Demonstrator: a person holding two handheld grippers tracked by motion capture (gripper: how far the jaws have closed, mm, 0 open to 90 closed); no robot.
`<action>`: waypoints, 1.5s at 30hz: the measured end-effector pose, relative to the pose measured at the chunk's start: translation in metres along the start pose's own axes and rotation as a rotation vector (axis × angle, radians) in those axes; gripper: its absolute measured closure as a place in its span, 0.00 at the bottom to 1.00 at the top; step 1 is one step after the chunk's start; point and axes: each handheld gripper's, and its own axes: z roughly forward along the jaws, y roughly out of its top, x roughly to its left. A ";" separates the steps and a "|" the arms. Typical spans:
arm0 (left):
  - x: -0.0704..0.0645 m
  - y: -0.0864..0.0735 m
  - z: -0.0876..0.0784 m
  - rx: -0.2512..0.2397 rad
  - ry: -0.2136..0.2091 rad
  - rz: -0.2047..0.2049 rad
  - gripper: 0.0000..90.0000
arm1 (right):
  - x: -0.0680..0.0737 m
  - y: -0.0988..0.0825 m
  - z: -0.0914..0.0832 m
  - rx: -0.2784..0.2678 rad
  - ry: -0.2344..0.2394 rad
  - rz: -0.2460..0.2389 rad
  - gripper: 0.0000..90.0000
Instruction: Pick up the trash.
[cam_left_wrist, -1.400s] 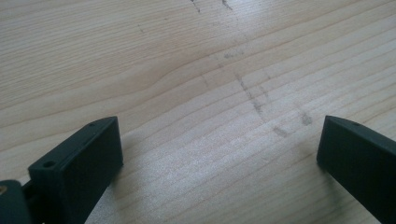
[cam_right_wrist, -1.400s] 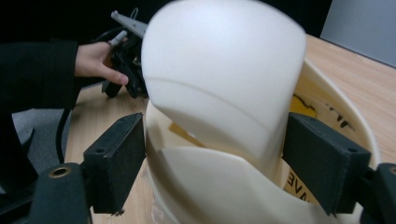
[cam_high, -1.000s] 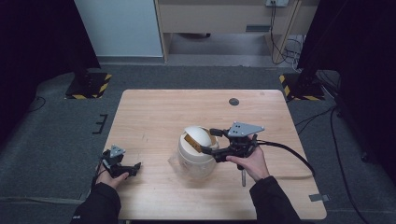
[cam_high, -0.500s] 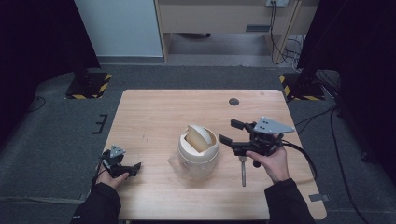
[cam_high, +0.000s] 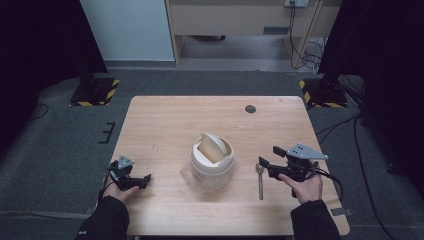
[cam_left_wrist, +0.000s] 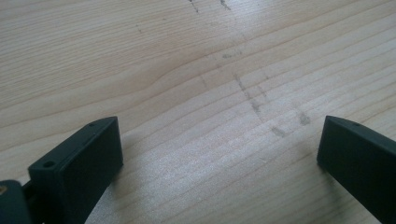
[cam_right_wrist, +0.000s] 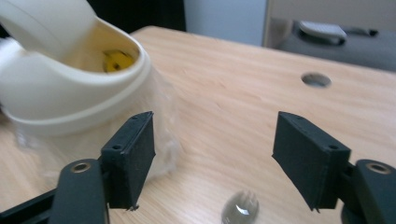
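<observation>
A cream round bin (cam_high: 212, 162) with a tilted swing lid (cam_high: 214, 147) stands in the middle of the wooden table (cam_high: 165, 125); a clear plastic liner pokes out at its base. In the right gripper view the bin (cam_right_wrist: 70, 88) sits at upper left and something yellow (cam_right_wrist: 116, 59) lies inside it. A metal spoon (cam_high: 260, 180) lies to the bin's right, its bowl (cam_right_wrist: 240, 208) low between the jaws. My right gripper (cam_high: 261, 163) is open, just right of the bin above the spoon. My left gripper (cam_high: 146, 179) rests open on bare wood at the front left.
A round cable hole (cam_high: 250, 108) sits near the table's far right edge. A cable trails from the right gripper off the table's right side. Grey carpet surrounds the table, with a desk and cables behind.
My right gripper has drawn back to the right, away from the bin's top, and now sits lower by the spoon. The lid has tilted open. The left gripper has stayed put.
</observation>
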 end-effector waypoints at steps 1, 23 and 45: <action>0.000 0.000 0.000 0.000 0.000 0.000 0.00 | -0.001 -0.002 0.001 0.013 -0.010 0.006 0.34; 0.000 0.000 0.000 0.000 -0.001 0.000 0.00 | -0.002 -0.058 0.045 0.358 -0.089 0.021 0.45; 0.000 0.000 0.000 0.000 0.002 -0.004 0.00 | -0.003 -0.066 0.058 0.448 -0.103 -0.048 0.86</action>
